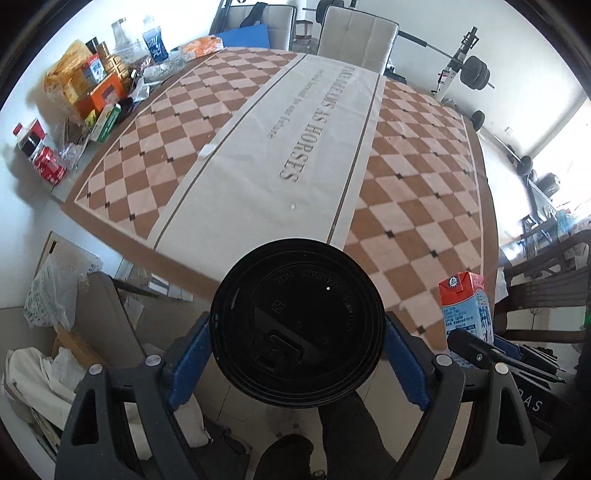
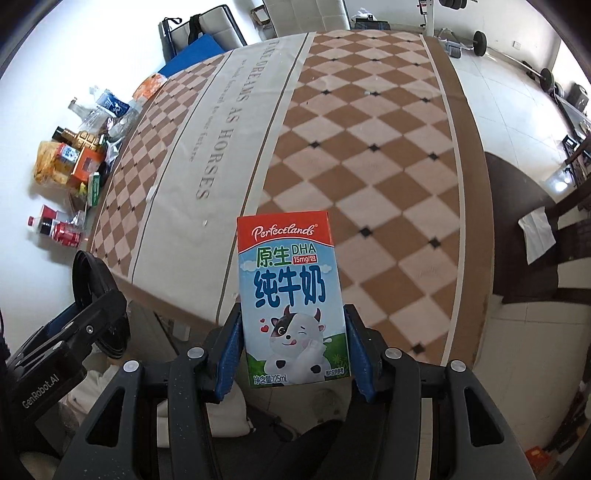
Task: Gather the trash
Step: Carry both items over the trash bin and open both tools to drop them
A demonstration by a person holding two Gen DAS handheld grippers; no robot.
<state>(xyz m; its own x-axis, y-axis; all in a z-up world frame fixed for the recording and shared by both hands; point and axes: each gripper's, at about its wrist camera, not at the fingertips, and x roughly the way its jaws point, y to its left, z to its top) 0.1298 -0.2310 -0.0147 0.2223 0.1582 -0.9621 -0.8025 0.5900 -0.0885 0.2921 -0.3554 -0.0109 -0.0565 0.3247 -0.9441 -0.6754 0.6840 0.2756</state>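
My left gripper (image 1: 297,343) is shut on a cup with a black plastic lid (image 1: 297,321), its blue pads pressing both sides of the lid's rim. My right gripper (image 2: 291,347) is shut on a small milk carton (image 2: 290,295), red-topped with a cartoon cow, held upright between the blue pads. That carton (image 1: 467,306) also shows at the right of the left wrist view, and the left gripper's body (image 2: 74,332) at the left of the right wrist view. Both are held above the near edge of a table with a checked brown cloth (image 1: 406,184).
A small white scrap (image 1: 207,150) lies on the cloth's pale centre strip. Boxes, bottles and red cans (image 1: 50,168) crowd the table's far left edge. Bags and paper (image 1: 48,295) lie on the floor at the left. A white chair (image 1: 356,35) stands behind the table, a dark one (image 2: 535,236) at the right.
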